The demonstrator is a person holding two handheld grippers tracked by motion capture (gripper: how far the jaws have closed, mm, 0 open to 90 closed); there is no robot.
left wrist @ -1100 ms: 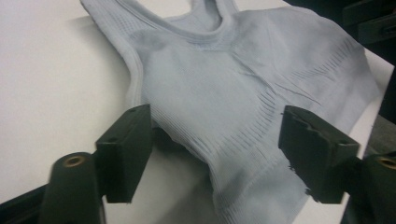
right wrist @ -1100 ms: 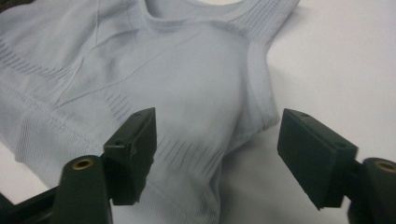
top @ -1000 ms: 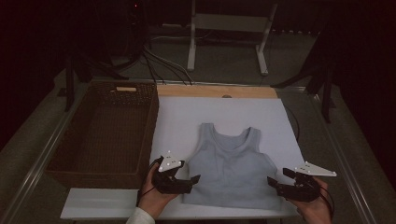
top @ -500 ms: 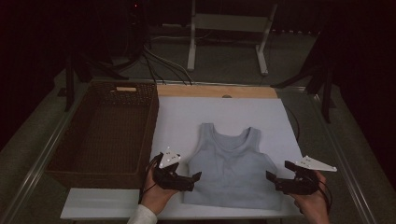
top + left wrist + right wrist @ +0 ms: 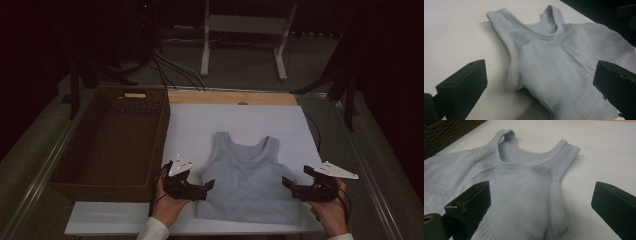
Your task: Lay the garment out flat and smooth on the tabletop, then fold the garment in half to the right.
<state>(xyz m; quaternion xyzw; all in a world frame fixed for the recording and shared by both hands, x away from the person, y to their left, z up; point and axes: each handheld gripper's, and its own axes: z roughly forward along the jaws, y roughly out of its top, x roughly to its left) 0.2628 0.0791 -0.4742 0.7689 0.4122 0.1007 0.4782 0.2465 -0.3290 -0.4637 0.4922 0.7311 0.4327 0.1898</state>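
A light grey tank top [image 5: 247, 185] lies flat on the white board [image 5: 240, 117], neck toward the far side. My left gripper [image 5: 207, 186] hovers at its lower left edge, pointing right. Its jaws stand wide open after spreading in the last second, and the top [image 5: 564, 67] lies beyond and below them, untouched. My right gripper [image 5: 286, 182] is at the top's lower right edge and points left. Its jaws have just been opening and are wide apart. The top [image 5: 524, 195] lies ahead of them, with nothing pressed between the pads.
A dark woven basket [image 5: 164, 130] stands at the left, right beside the white board. A wooden strip [image 5: 230, 97] borders the board's far edge. Cables and a white stand [image 5: 205, 55] are on the floor behind the table.
Both hands have hardly shifted. The jaws of both grippers look wider apart than a second ago. The tank top lies as before.
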